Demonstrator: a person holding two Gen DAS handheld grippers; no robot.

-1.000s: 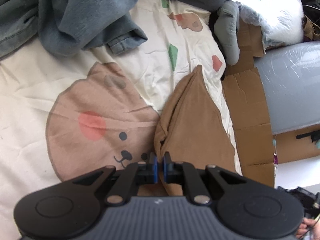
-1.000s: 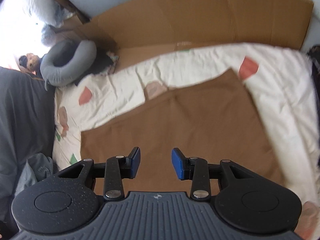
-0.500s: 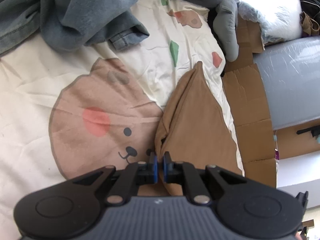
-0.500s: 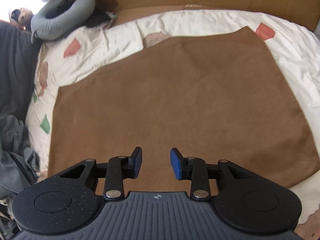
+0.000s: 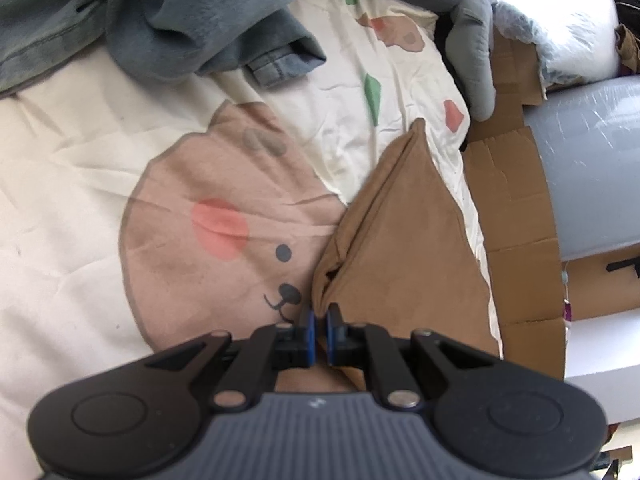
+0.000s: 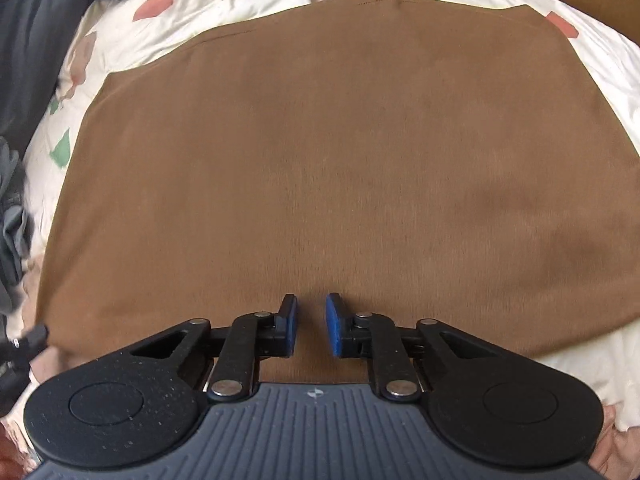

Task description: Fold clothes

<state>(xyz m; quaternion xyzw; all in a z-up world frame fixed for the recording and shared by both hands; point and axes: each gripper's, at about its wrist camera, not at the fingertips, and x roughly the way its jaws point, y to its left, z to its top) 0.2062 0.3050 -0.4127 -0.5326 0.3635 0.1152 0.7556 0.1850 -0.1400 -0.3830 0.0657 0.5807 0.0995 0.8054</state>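
A brown garment (image 6: 340,140) lies spread flat on a cream bed sheet (image 6: 248,4) and fills most of the right wrist view. My right gripper (image 6: 311,312) points steeply down over its near edge. Its jaws are closing with a narrow gap left, and no fold of cloth shows between the pads. In the left wrist view the same brown garment (image 5: 400,248) rises in a raised fold toward my left gripper (image 5: 319,326). That gripper is shut on the garment's near corner.
The sheet carries a big bear print (image 5: 208,216). A heap of grey-blue clothes (image 5: 180,20) lies at the far side. Flat cardboard (image 5: 512,208) runs along the bed's right edge, with a grey neck pillow (image 5: 472,60) beyond it. Dark grey fabric (image 6: 24,40) borders the bed on the left.
My right gripper has dropped close to the brown garment, which now fills its view, and its jaws have narrowed. The left gripper has stayed put, still pinched shut.
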